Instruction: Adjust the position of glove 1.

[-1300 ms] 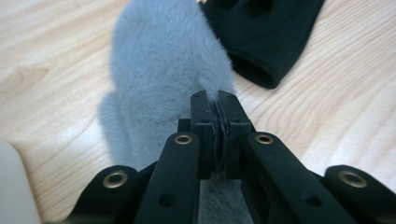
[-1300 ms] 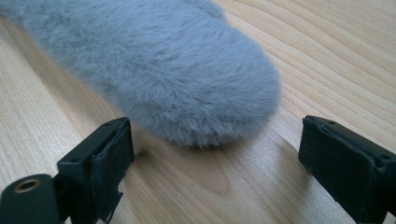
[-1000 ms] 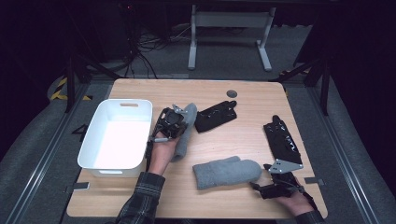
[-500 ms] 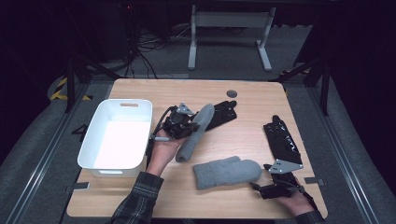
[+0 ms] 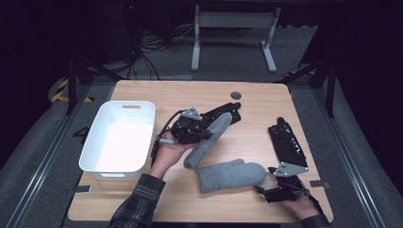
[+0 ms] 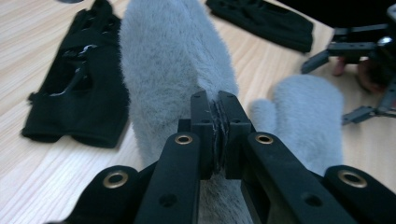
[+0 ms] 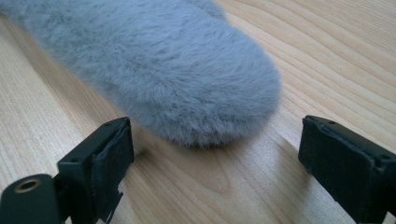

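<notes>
Left gripper (image 6: 215,116) jaws pinched on grey mitten (image 5: 209,137); lift clear before swinging toward white bin (image 5: 95,164). Right gripper (image 7: 215,154) jaws wide, mitten on table (image 7: 154,60) just ahead, untouched.

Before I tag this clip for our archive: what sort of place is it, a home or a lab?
Most likely a lab or recording workspace: a lone wooden table on grey carpet, dark surroundings with loose cables, and a bare metal stand behind.

Stood on grey carpeted floor (image 5: 43,156), light rectangular wooden table (image 5: 266,102), white metal desk frame (image 5: 233,33) behind, lay tangled black cables (image 5: 147,45), dim room.
</notes>
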### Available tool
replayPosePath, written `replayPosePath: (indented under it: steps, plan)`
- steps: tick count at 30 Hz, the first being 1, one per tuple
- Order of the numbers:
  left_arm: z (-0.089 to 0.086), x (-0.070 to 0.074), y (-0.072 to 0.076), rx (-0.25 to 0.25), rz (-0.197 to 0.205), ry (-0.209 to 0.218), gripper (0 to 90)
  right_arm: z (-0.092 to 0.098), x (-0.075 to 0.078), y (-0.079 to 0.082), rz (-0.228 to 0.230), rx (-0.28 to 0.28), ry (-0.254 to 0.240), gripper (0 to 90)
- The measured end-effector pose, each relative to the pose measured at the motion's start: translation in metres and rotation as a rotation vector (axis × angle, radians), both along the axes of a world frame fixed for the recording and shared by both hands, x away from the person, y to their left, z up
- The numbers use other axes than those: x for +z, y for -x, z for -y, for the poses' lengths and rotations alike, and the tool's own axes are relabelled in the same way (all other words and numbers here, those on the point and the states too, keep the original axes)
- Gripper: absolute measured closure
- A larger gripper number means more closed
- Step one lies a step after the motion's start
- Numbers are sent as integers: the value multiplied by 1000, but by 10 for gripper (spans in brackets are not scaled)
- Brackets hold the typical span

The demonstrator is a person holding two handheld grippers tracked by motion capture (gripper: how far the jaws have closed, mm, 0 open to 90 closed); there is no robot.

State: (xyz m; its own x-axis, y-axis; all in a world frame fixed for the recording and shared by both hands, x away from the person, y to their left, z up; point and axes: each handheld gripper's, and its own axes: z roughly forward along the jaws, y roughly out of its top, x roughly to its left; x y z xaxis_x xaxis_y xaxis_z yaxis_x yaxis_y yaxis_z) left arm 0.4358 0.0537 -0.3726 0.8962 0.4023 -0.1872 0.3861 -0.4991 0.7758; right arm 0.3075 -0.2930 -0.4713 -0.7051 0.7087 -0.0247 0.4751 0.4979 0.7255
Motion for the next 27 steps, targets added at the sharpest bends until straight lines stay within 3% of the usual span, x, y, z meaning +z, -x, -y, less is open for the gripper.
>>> replayPosePath:
  steps: [5, 14, 20, 27]
  plan:
    - [7, 2, 5, -59, 1, 14, 869, 0, 0, 0, 0, 0, 0, 105]
    - [25, 8, 14, -159, 16, -11, 869, 0, 0, 0, 1, 0, 0, 106]
    - [33, 5, 17, -223, 5, -31, 869, 0, 0, 0, 1, 0, 0, 106]
    - [43, 0, 28, -332, 1, -51, 869, 0, 0, 0, 1, 0, 0, 106]
